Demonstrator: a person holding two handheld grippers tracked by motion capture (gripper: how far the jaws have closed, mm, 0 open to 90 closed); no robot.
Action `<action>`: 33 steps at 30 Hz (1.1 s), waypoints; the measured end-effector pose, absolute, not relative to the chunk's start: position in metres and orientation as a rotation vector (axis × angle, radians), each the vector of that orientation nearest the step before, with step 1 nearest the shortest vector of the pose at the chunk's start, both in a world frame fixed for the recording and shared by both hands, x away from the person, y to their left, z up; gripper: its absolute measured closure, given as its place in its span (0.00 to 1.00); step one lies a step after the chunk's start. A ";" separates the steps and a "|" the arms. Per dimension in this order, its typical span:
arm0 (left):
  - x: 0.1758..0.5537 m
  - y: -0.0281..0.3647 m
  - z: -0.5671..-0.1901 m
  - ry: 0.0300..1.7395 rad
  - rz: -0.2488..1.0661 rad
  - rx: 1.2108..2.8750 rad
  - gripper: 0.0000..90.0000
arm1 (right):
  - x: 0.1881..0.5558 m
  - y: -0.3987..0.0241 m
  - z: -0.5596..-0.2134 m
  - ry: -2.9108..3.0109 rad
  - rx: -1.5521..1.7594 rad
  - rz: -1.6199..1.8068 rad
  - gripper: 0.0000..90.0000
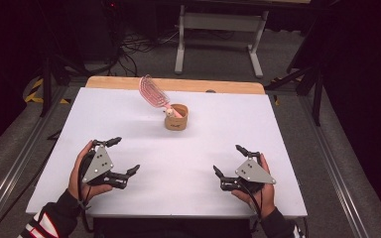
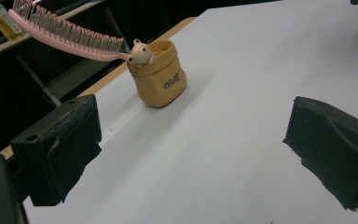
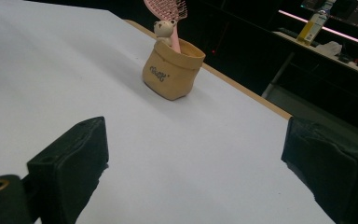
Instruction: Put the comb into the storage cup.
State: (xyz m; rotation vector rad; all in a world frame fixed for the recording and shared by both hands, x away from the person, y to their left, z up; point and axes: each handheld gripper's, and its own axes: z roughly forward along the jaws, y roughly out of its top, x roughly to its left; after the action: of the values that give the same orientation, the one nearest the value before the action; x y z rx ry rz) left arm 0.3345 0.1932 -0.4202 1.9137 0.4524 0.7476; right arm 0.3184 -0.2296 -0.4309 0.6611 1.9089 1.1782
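Pink hairbrush (image 1: 154, 91) leans from the tan pot (image 1: 177, 118); with both grippers' fingers spread empty, steady the pot, then likely lift the brush straight.

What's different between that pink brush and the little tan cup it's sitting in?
The pink brush is long and thin with rows of bristles; the tan cup is short, squat and smooth. The brush leans at a tilt, its head sticking out past the rim; the cup stands upright on the white table. The cup carries dark lettering on its side; no lettering shows on the brush. A small bear figure sits where the two meet at the rim.
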 end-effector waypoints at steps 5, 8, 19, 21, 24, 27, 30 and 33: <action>0.332 0.201 -0.424 0.476 0.747 1.907 0.05 | 0.316 -0.232 -0.432 1.902 0.668 1.169 0.08; 0.331 0.205 -0.427 0.491 0.747 1.900 0.05 | 0.315 -0.234 -0.432 1.901 0.672 1.162 0.08; 0.326 0.219 -0.436 0.529 0.756 1.914 0.05 | 0.315 -0.237 -0.434 1.900 0.684 1.145 0.08; 0.325 0.222 -0.439 0.544 0.754 1.917 0.05 | 0.314 -0.237 -0.434 1.898 0.686 1.145 0.08; 0.324 0.225 -0.441 0.546 0.758 1.927 0.05 | 0.314 -0.239 -0.435 1.900 0.690 1.138 0.08; 0.323 0.226 -0.444 0.555 0.747 1.928 0.05 | 0.312 -0.242 -0.437 1.902 0.700 1.128 0.08; 0.321 0.229 -0.447 0.568 0.752 1.939 0.05 | 0.311 -0.245 -0.438 1.901 0.712 1.124 0.08; 0.320 0.231 -0.449 0.581 0.740 1.932 0.05 | 0.310 -0.247 -0.439 1.902 0.721 1.122 0.08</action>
State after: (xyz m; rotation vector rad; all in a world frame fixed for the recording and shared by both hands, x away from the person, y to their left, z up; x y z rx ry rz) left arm 0.3200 0.2306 -0.4492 1.9315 0.5806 0.7401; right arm 0.3104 -0.2469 -0.4388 0.7208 1.9021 1.1218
